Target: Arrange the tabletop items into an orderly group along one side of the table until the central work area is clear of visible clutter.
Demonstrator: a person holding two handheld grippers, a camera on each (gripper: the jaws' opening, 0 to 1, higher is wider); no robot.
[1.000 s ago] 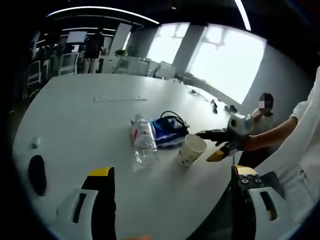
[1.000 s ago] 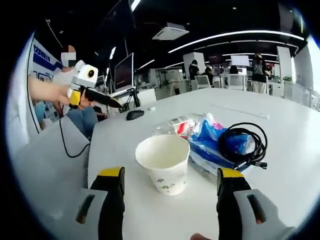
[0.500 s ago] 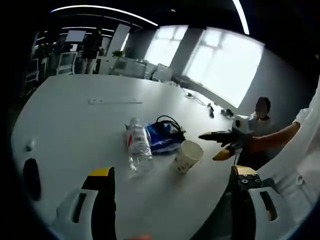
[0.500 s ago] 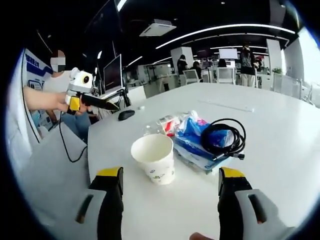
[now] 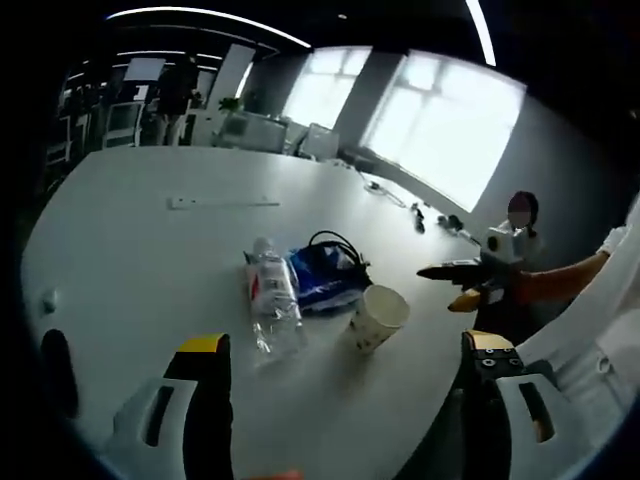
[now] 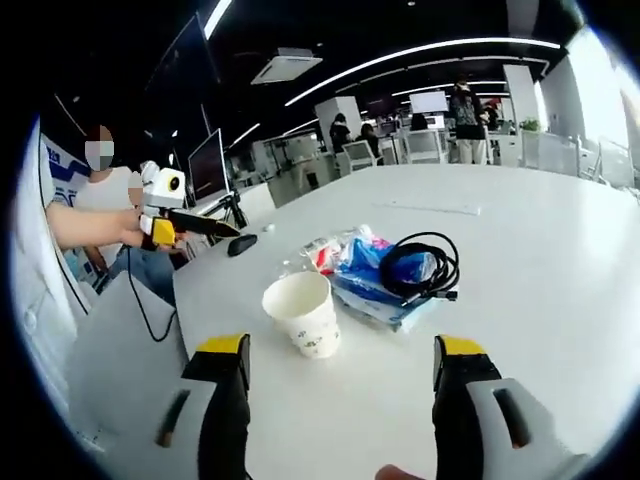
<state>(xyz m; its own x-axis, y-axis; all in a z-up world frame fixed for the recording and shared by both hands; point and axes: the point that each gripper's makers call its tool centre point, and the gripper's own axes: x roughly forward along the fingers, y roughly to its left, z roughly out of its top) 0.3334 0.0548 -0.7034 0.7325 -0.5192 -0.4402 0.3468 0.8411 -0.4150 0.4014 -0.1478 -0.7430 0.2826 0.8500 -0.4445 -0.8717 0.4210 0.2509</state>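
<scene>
A white paper cup (image 5: 378, 318) stands upright on the white table (image 5: 150, 250), near its edge. Beside it lie a clear plastic bottle (image 5: 268, 295) on its side and a blue packet (image 5: 322, 278) with a coiled black cable (image 5: 338, 245) on top. My left gripper (image 5: 343, 343) is open and holds nothing, short of the bottle and cup. In the right gripper view the cup (image 6: 303, 313) is just ahead of my open right gripper (image 6: 341, 346), with the packet (image 6: 372, 278), cable (image 6: 418, 268) and bottle (image 6: 316, 256) behind it. Each gripper appears in the other's view, held off the table edge (image 5: 470, 275) (image 6: 185, 222).
A black mouse (image 6: 241, 245) lies near the table edge, seen also at the left gripper view's left (image 5: 58, 360). A flat white strip (image 5: 222, 202) lies farther out on the table. Desks, monitors and people stand in the background, and a seated person is beyond the edge.
Both views have drawn back from the table, so the cup, bottle and packet look smaller and farther. The items themselves have not moved.
</scene>
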